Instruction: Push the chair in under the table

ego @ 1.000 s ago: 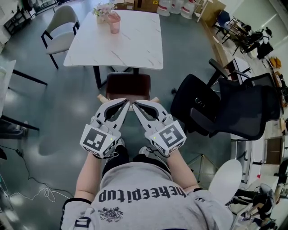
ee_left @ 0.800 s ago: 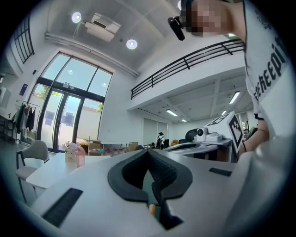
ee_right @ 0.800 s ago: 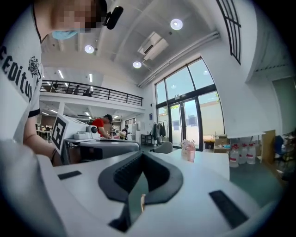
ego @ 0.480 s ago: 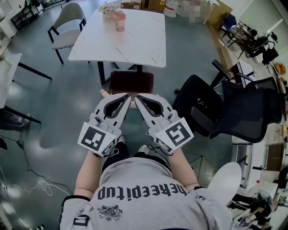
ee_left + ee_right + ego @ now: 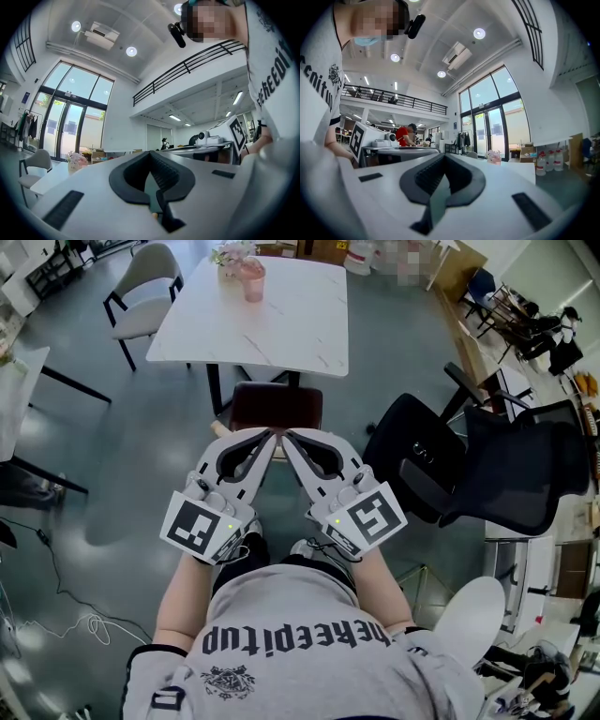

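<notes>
In the head view a chair (image 5: 277, 407) with a dark brown seat stands at the near edge of the white marble table (image 5: 281, 324), its seat partly under the top. A tan end of its back (image 5: 217, 428) shows beside my left gripper. My left gripper (image 5: 269, 433) and right gripper (image 5: 286, 436) meet tip to tip above the chair's back; whether they touch it is hidden. Both are shut with nothing in them. The left gripper view shows shut jaws (image 5: 151, 153) pointing level across the room, and the right gripper view shows the same (image 5: 443, 157).
A black office chair (image 5: 441, 465) stands close on the right. A grey chair (image 5: 145, 296) sits at the table's far left side. On the table's far end are a pink cup (image 5: 251, 279) and flowers (image 5: 230, 254). A white stool (image 5: 473, 610) and a floor cable (image 5: 56, 615) lie nearer me.
Both grippers have risen a little together, still shut and tip to tip. The chair keeps its place against the table.
</notes>
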Motion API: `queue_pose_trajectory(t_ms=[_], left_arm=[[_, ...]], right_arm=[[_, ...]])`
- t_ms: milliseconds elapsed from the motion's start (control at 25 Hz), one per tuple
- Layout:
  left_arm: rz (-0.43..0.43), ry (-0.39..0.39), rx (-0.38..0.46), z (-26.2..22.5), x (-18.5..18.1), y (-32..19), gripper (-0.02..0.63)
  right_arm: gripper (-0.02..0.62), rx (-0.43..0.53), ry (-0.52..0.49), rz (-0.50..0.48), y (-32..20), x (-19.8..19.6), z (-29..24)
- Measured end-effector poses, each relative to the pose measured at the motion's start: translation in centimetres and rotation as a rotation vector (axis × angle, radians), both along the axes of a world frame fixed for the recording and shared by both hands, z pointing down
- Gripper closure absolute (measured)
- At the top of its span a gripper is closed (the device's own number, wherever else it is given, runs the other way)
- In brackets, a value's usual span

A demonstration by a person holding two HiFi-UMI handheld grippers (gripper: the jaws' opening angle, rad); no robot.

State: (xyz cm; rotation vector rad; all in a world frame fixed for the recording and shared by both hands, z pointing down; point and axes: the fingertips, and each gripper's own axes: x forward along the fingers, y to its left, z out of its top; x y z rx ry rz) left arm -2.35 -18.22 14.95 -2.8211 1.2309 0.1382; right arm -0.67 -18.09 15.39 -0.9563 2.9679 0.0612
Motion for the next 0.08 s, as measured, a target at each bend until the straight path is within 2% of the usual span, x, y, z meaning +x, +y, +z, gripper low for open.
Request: queue_pose_trajectory(t_ms=[80], left_arm=[[0.001,0.002,0.003,-0.06,-0.11,0.19,0.591]], right_arm=[[0.584,0.001,-0.001,0.002,0.17,-0.10,0.00]])
